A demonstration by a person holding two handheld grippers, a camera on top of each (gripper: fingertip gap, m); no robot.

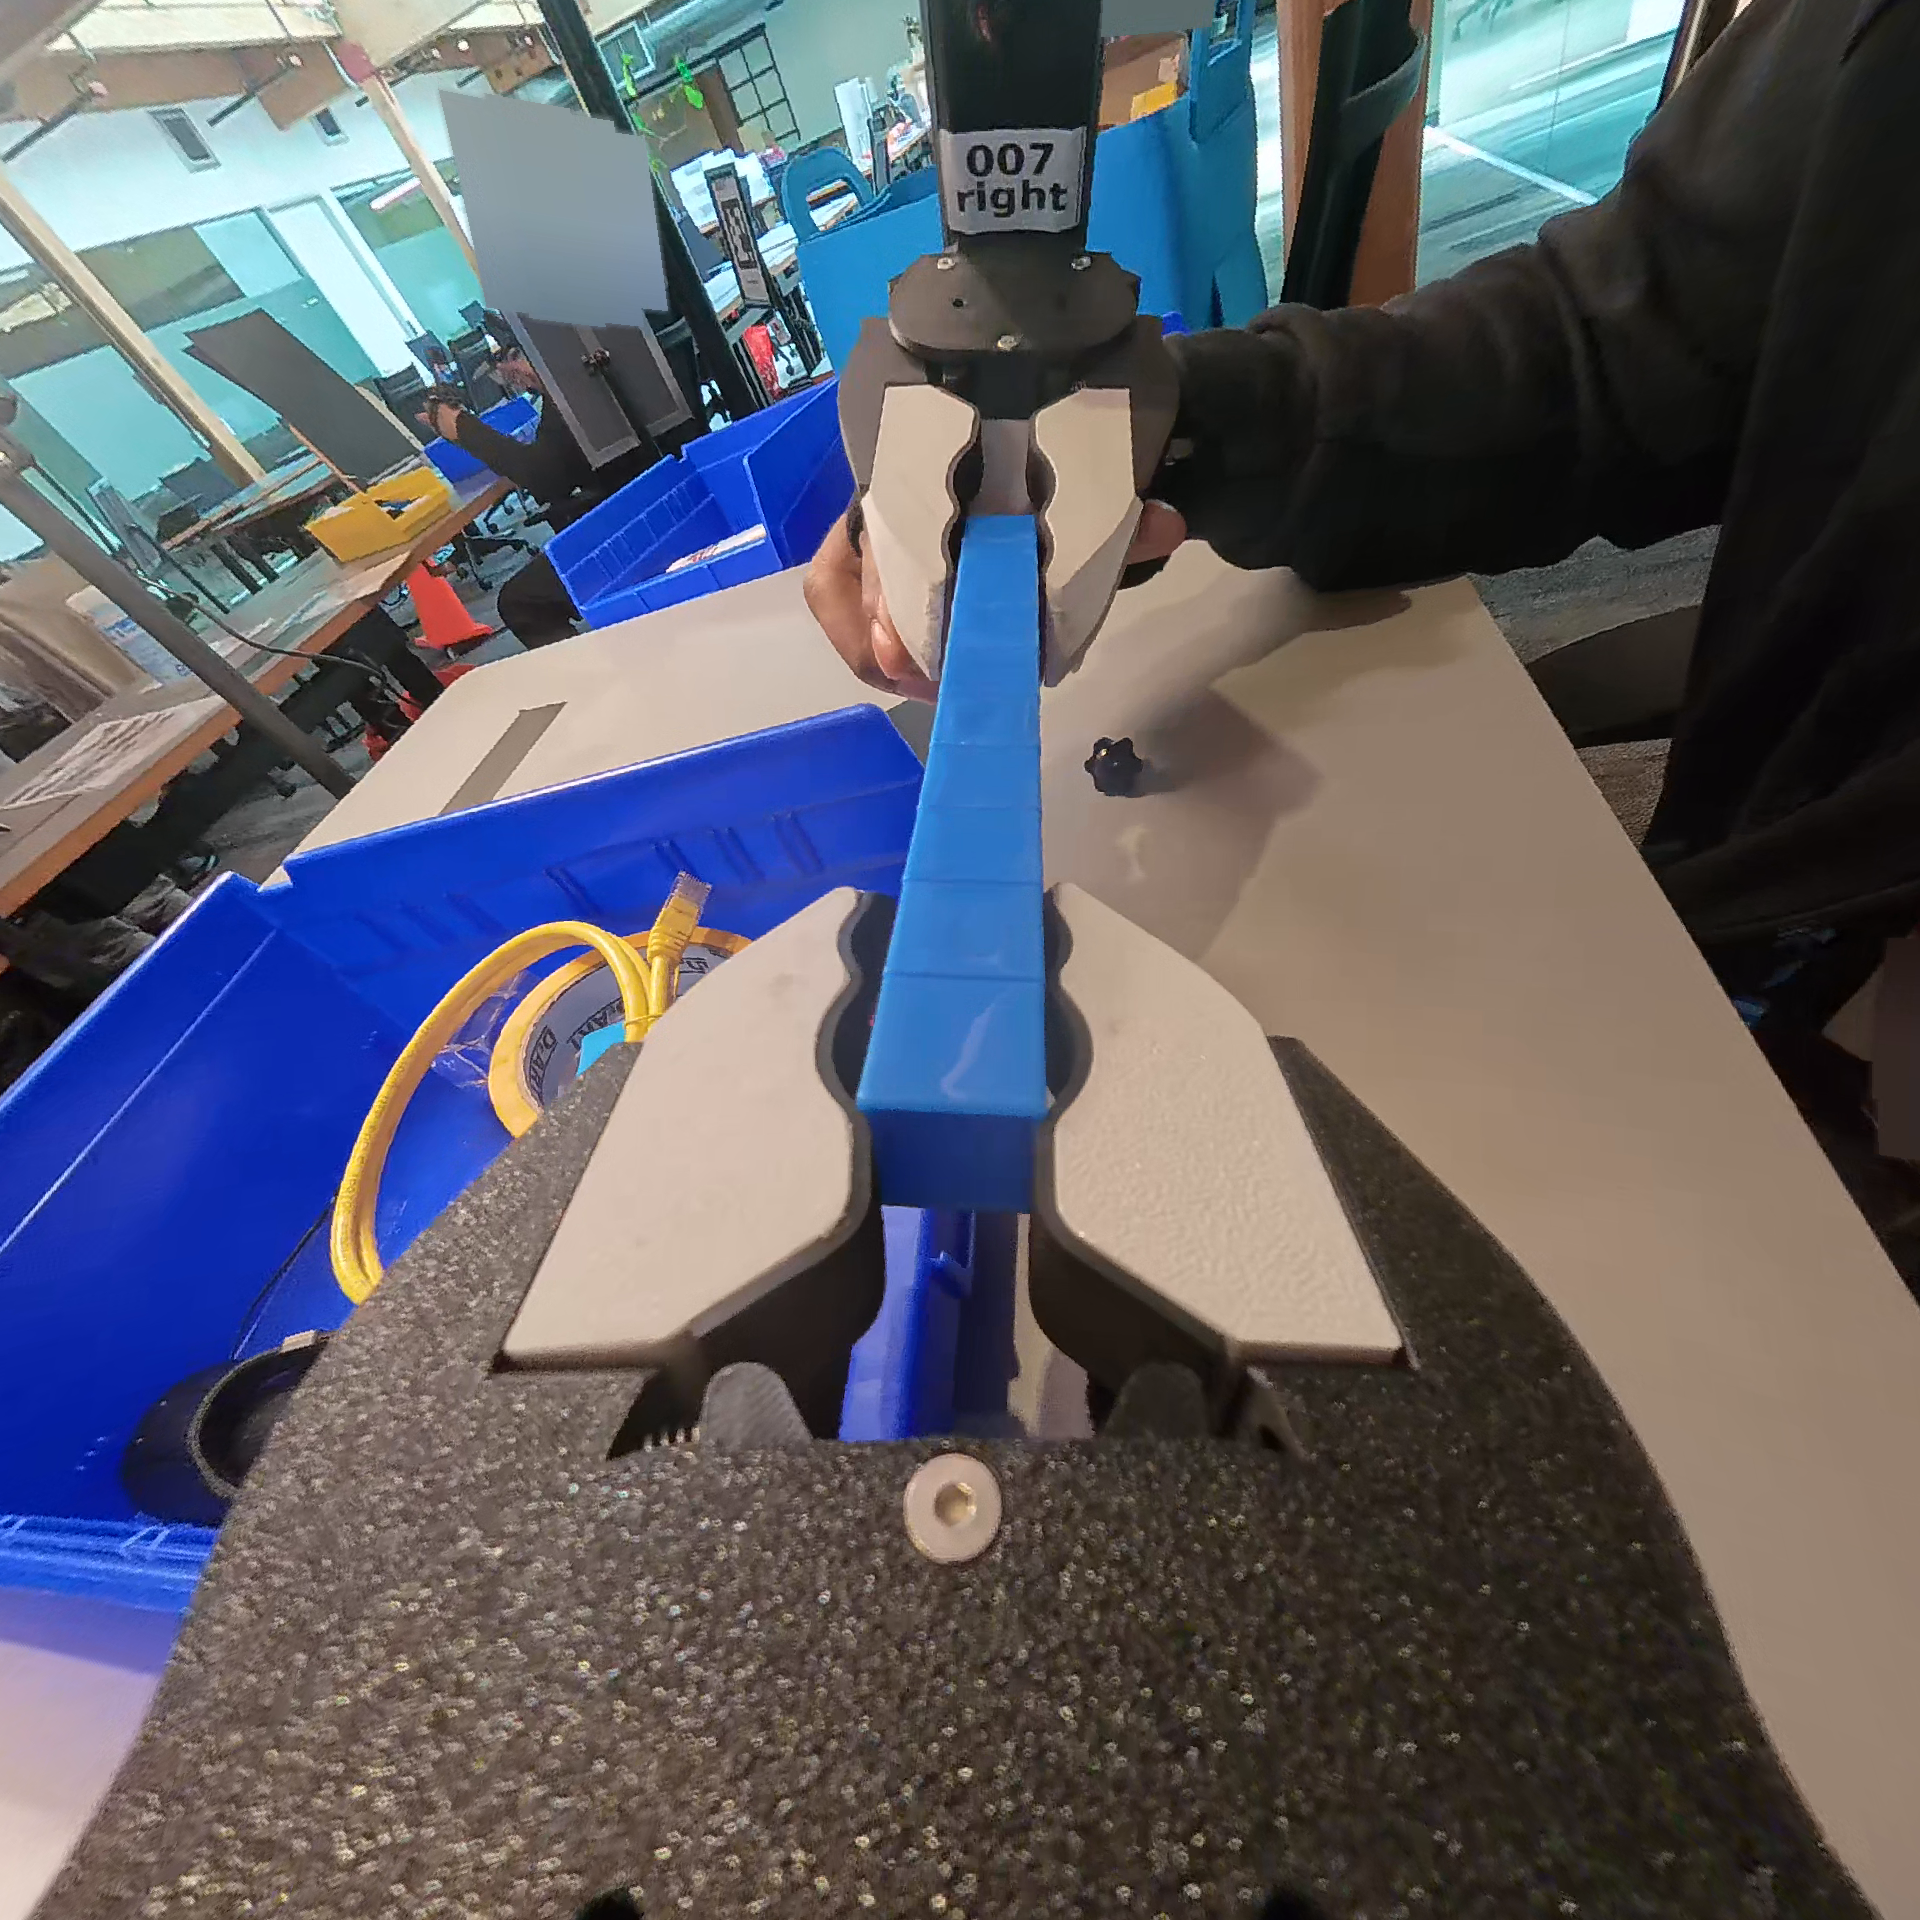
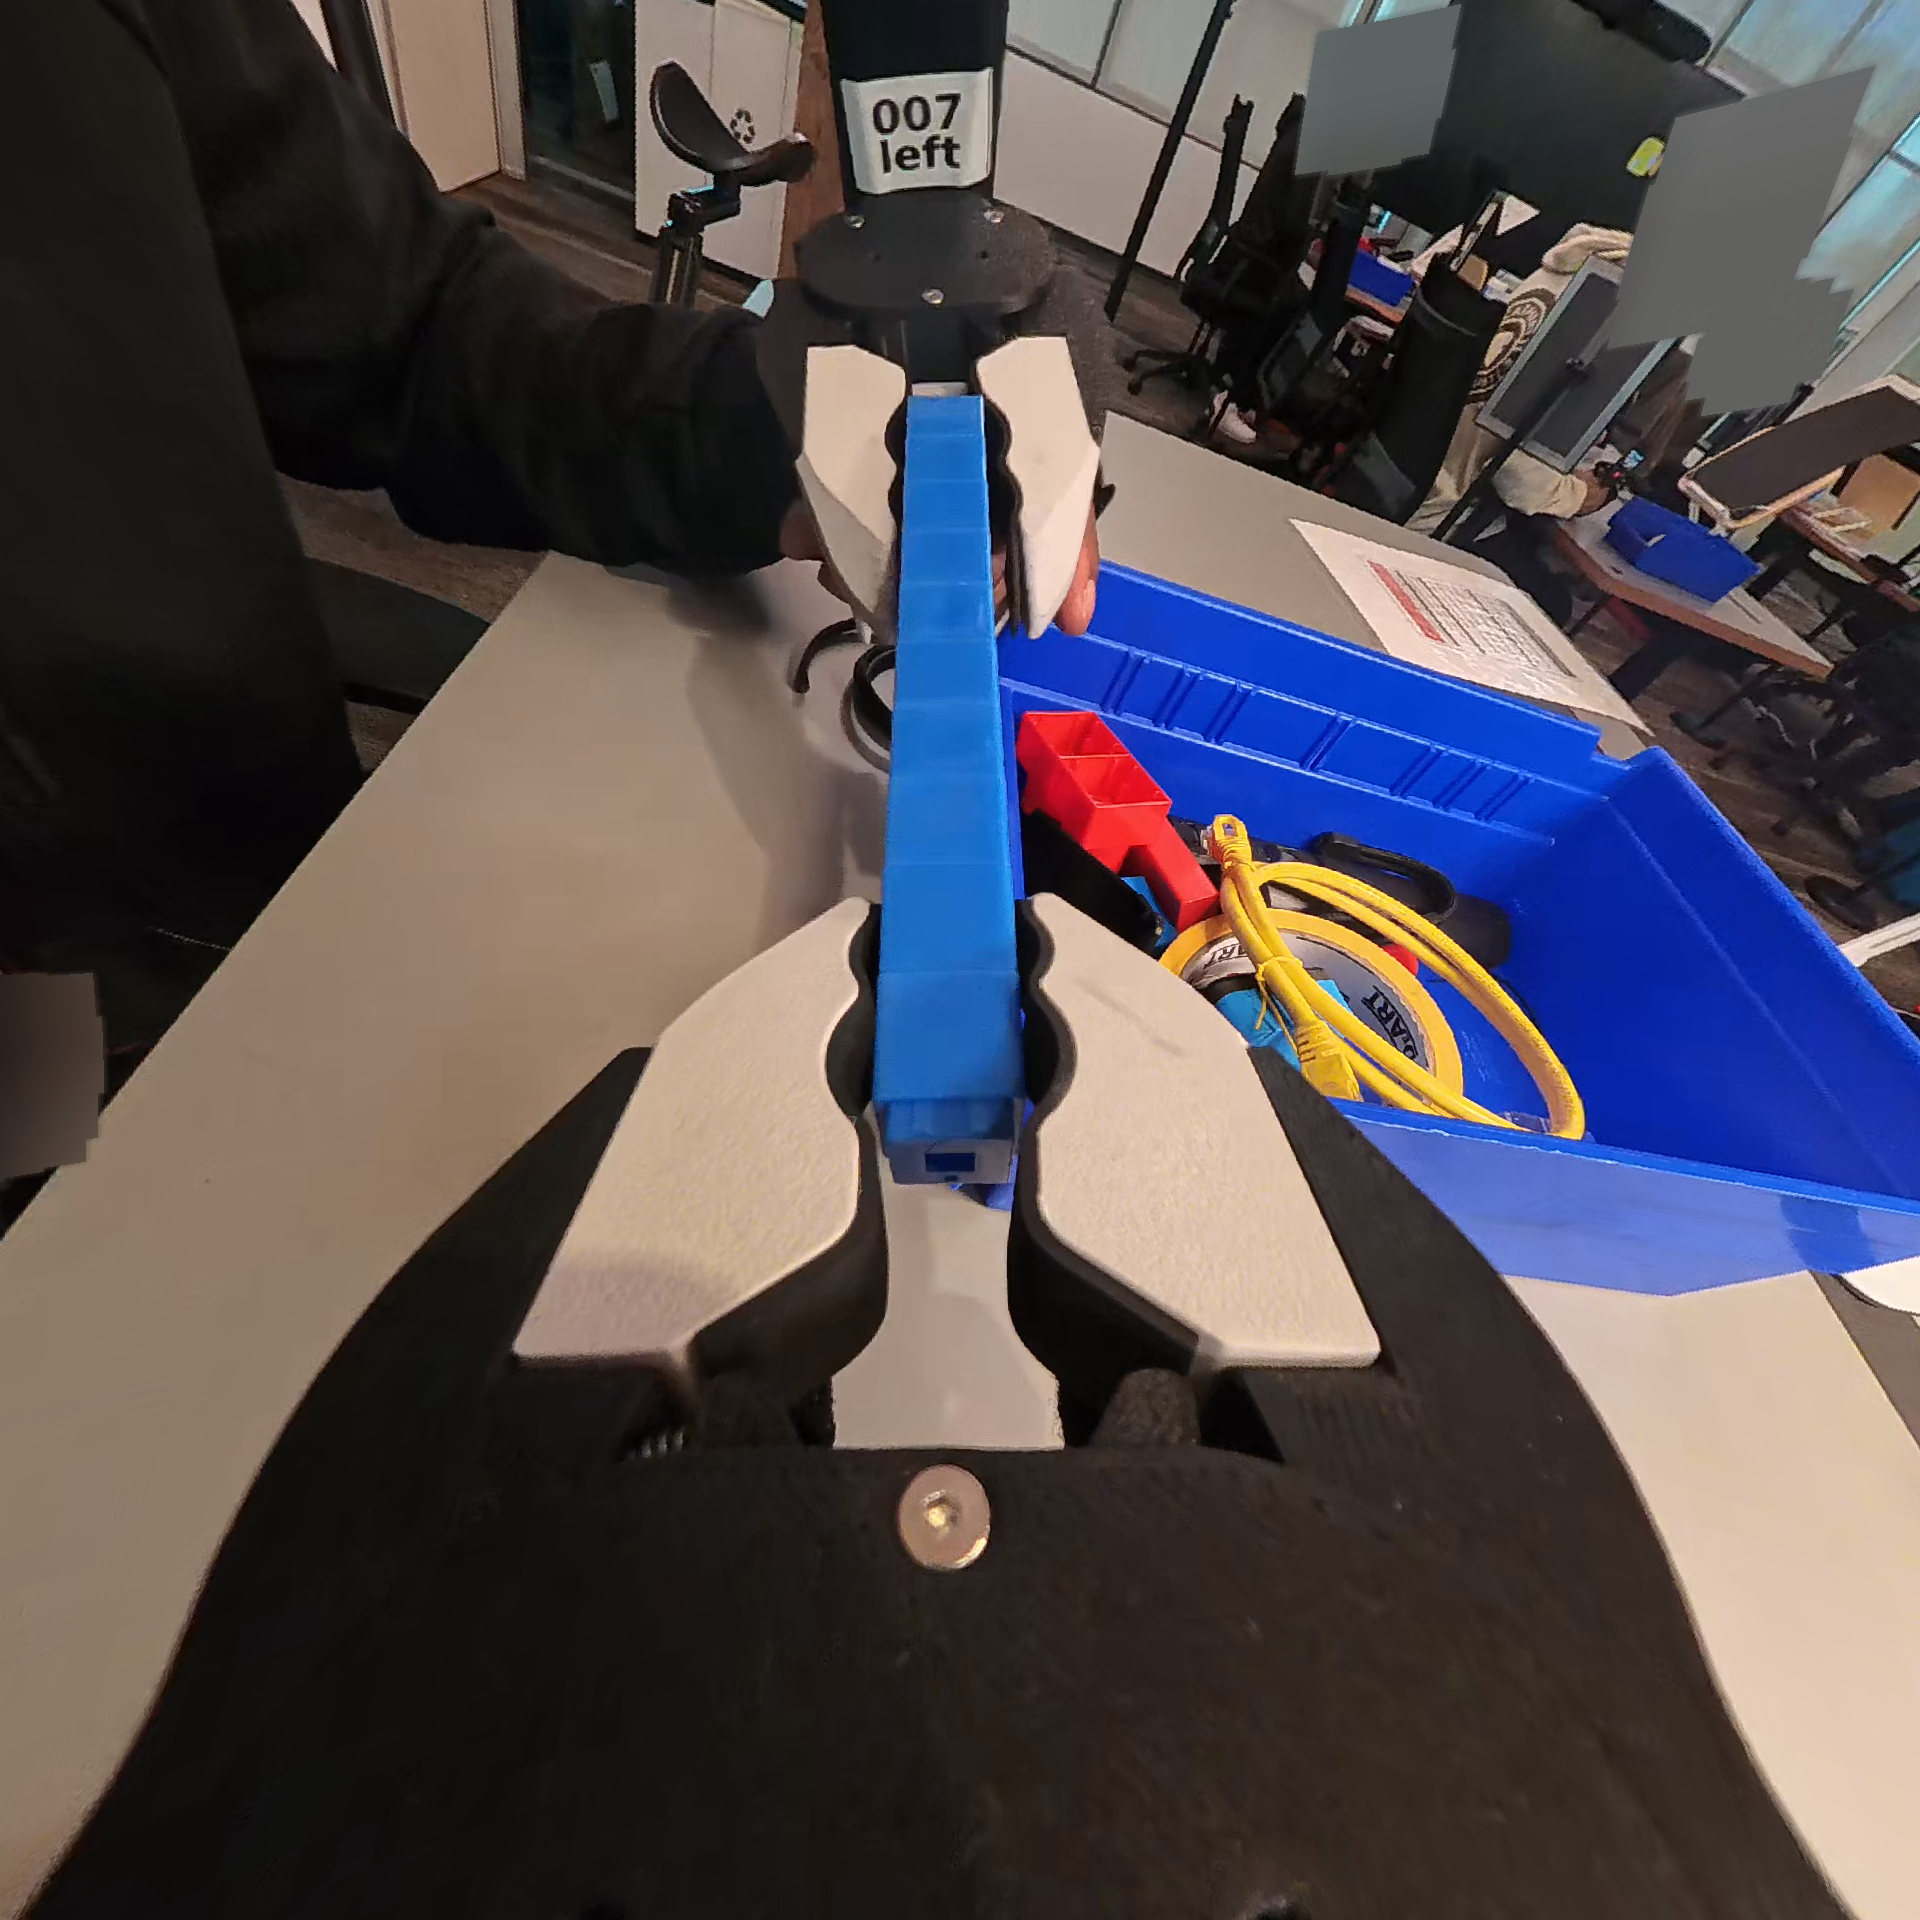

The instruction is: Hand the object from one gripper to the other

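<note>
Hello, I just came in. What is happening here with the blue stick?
A person holds a hand-held gripper in each hand, and both are closed on the same long blue bar, one at each end. The left hand-held gripper grips the near end in its own view; the right hand-held gripper grips the other end. The bar hangs above the grey table, beside a blue bin holding a yellow cable and tape. Neither side has let go.

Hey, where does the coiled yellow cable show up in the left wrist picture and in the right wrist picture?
Left wrist view: the yellow cable lies lower left, inside the blue bin.
Right wrist view: the yellow cable lies right of centre, in the same bin.
Shared landmark: the long blue bar gripped at both ends, beside the bin.
</note>
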